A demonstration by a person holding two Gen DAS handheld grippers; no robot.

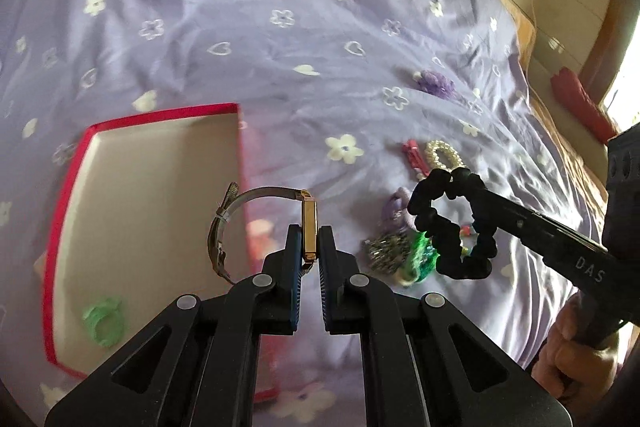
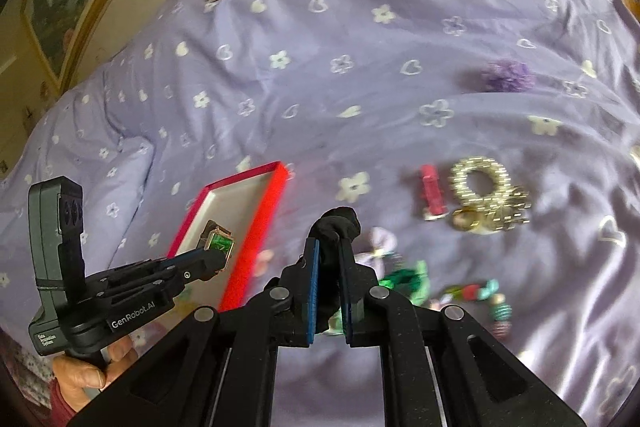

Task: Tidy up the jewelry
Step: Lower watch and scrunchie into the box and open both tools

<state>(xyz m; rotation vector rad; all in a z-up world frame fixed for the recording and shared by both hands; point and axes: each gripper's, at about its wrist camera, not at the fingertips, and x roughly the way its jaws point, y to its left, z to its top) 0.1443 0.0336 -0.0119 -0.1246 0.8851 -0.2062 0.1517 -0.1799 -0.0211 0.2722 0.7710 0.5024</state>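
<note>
Carrying two pieces at once: left gripper (image 1: 309, 245) is clamping the gold watch (image 1: 309, 229) just over the red box (image 1: 160, 115) edge; right gripper (image 2: 329, 259) is pinching a black scrunchie (image 1: 452, 223) above the pile. Next, probably: lower watch inside box w/ the green ring (image 1: 103, 321), then release.

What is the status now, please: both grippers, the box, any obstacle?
Left gripper shut on watch, beside red box. Right gripper shut on black scrunchie. Green ring in box. No obstacle.
</note>
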